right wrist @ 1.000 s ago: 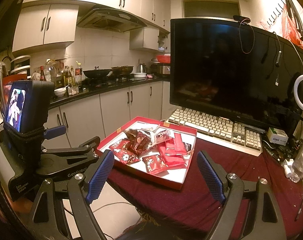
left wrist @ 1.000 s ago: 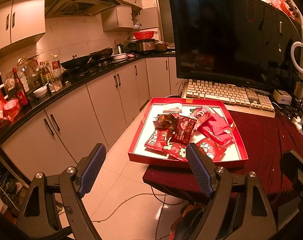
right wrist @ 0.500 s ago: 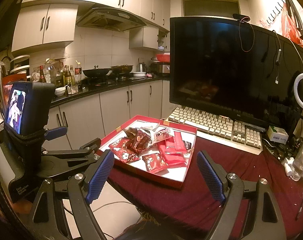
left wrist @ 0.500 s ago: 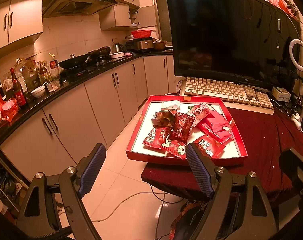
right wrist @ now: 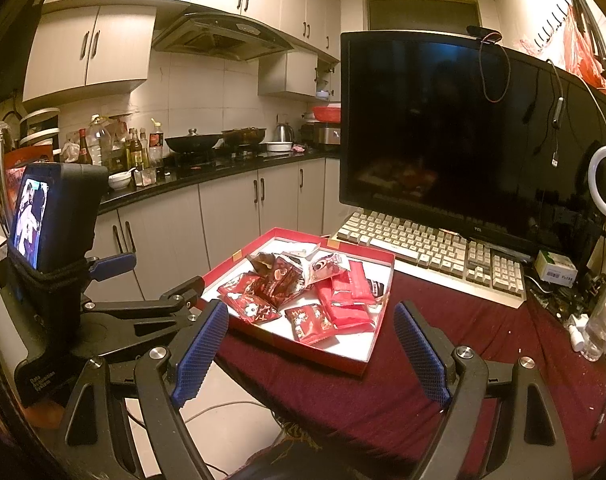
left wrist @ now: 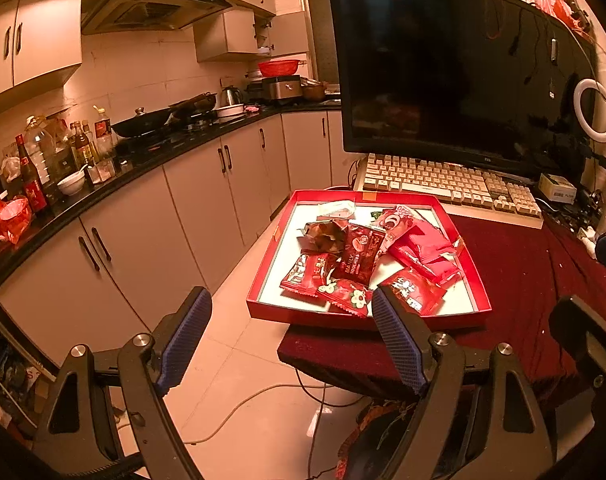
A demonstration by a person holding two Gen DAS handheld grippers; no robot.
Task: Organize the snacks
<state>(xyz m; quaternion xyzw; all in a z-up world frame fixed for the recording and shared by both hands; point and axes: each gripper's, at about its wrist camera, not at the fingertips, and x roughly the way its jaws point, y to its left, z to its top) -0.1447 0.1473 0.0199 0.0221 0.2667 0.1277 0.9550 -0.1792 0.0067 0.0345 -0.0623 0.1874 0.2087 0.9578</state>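
Observation:
A red tray (left wrist: 267, 268) with a white floor sits at the near left corner of the table and overhangs its edge. It holds a loose pile of red and brown snack packets (left wrist: 359, 256). The tray (right wrist: 377, 344) and the packets (right wrist: 311, 292) also show in the right wrist view. My left gripper (left wrist: 291, 316) is open and empty, held off the table's left corner, short of the tray. My right gripper (right wrist: 309, 340) is open and empty, in front of the tray's near edge. The left gripper's body (right wrist: 55, 240) shows at the left of the right wrist view.
A dark red cloth (right wrist: 443, 380) covers the table. A beige keyboard (right wrist: 435, 252) and a large black monitor (right wrist: 463, 132) stand behind the tray. A ring light (right wrist: 605, 184) and small clutter sit at the right. Kitchen cabinets and a counter (left wrist: 151, 152) run along the left.
Both grippers have moved a little closer to the tray. Both stay open and empty. The packets have not moved.

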